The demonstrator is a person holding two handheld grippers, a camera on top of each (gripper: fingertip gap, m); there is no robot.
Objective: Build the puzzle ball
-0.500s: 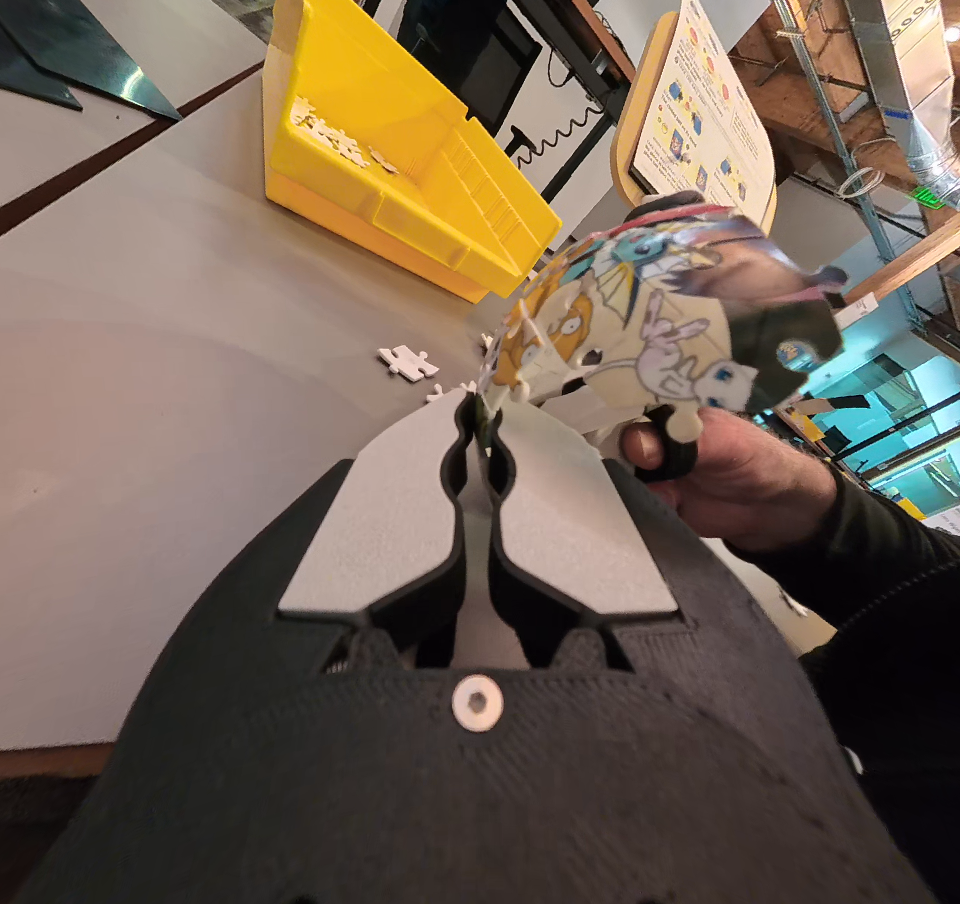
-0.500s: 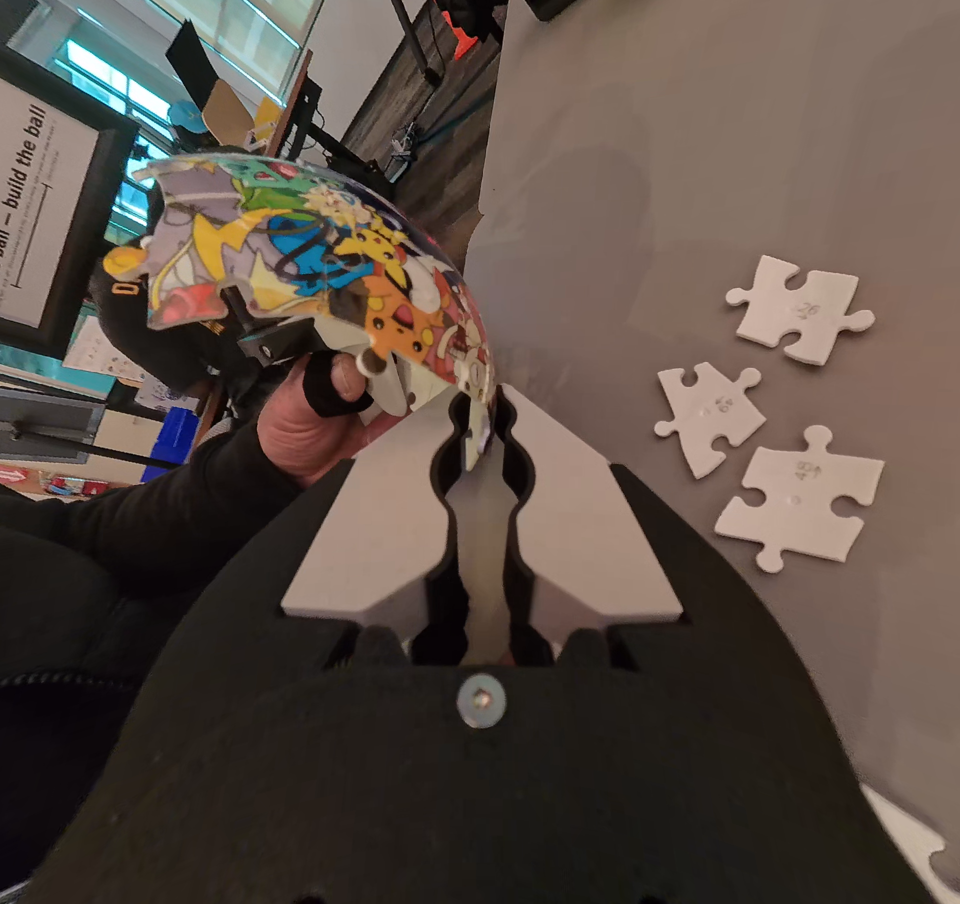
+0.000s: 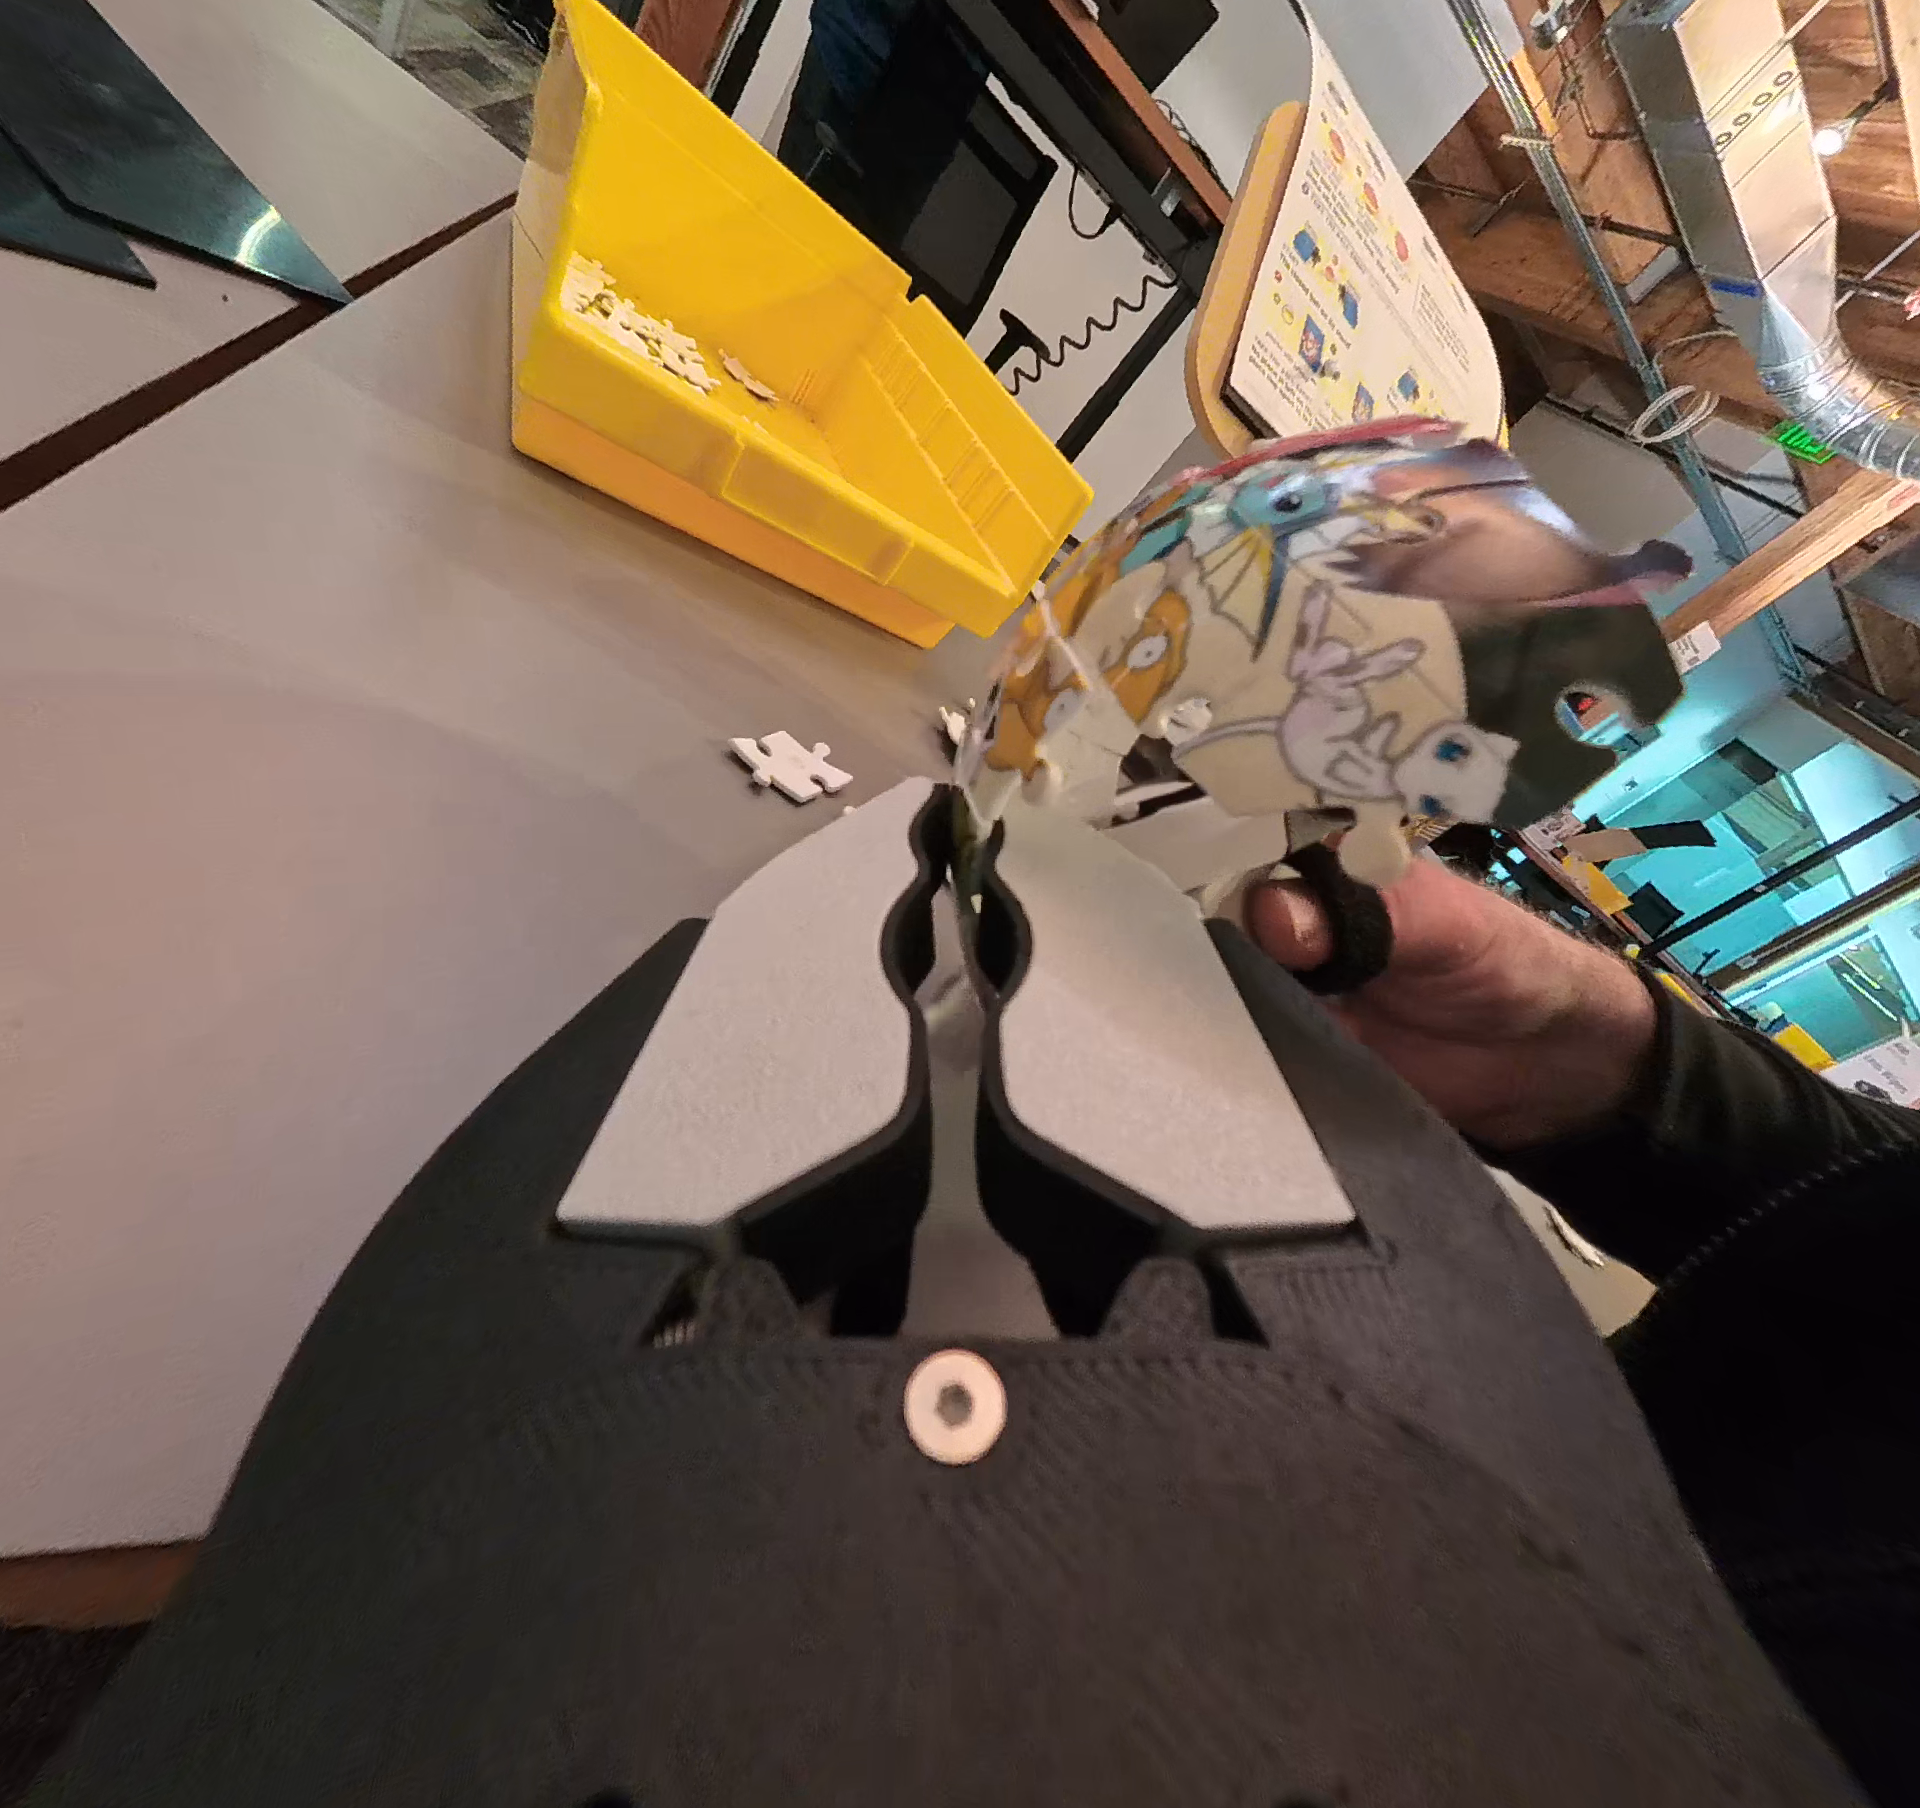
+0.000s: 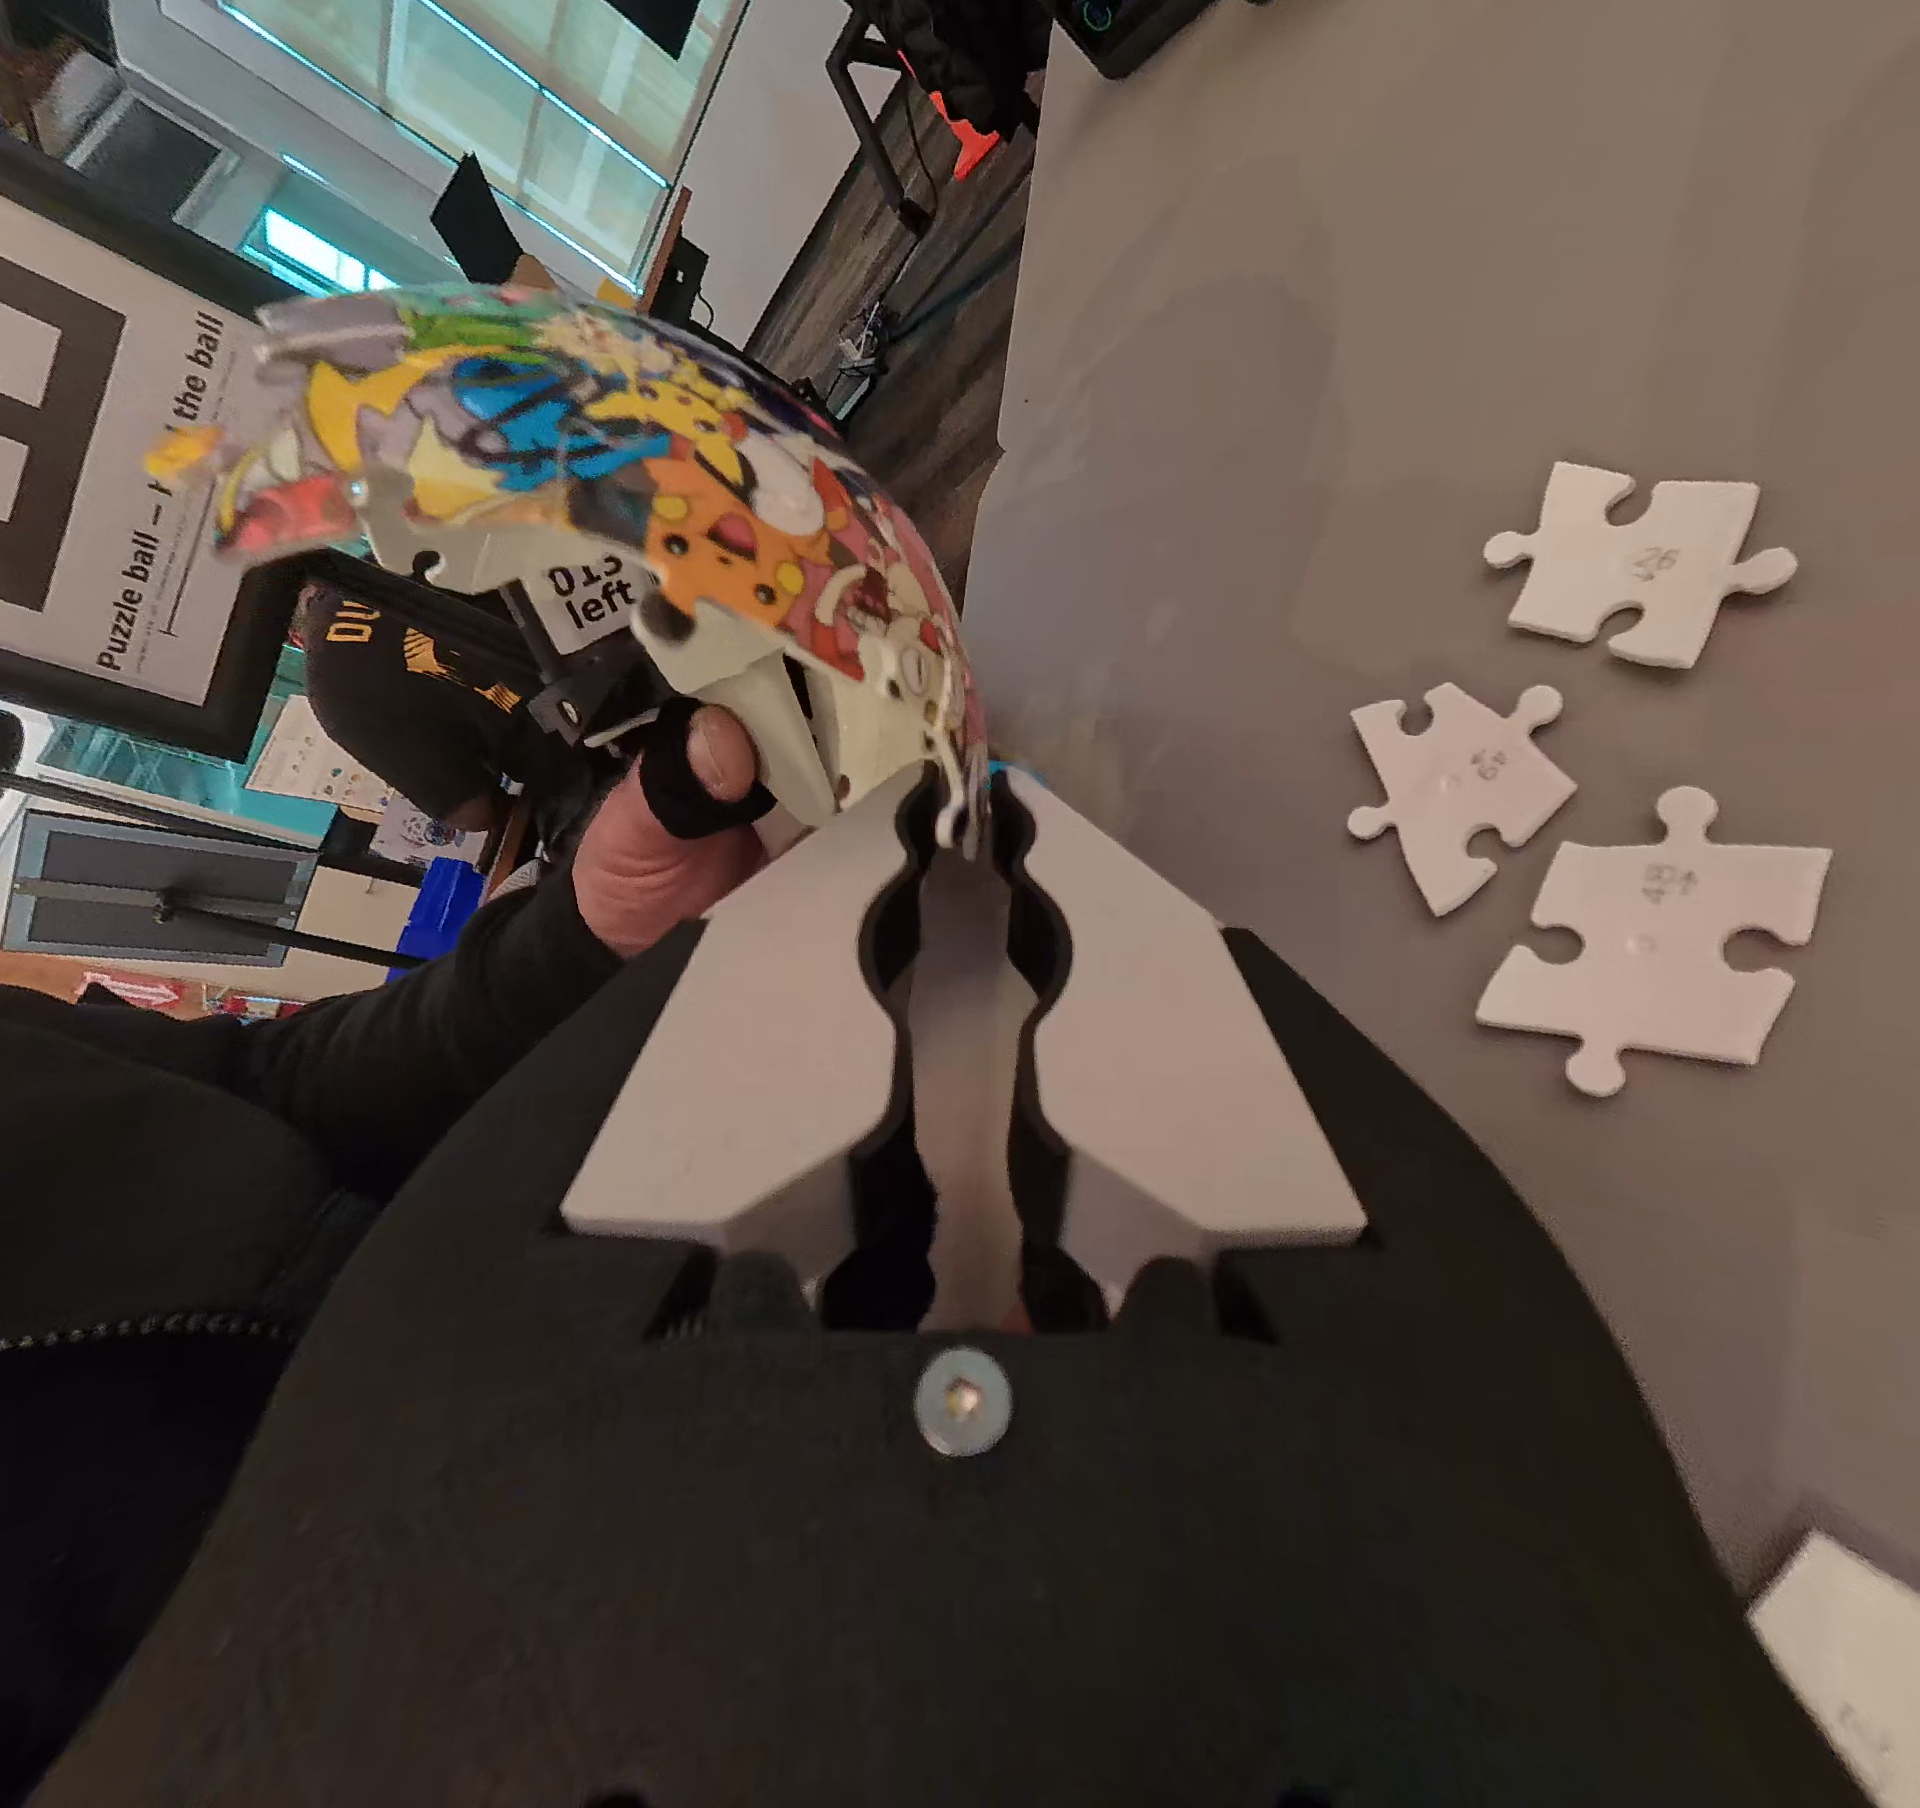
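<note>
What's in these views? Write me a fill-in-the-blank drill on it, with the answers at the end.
1. The bin holding loose pieces is ____ in colour.
2. In the right wrist view, ____ white puzzle pieces lie in a cluster on the grey table.
3. The left gripper and the right gripper each pinch the rim of the partly built ____.

Missing words: yellow; three; puzzle ball.
</note>
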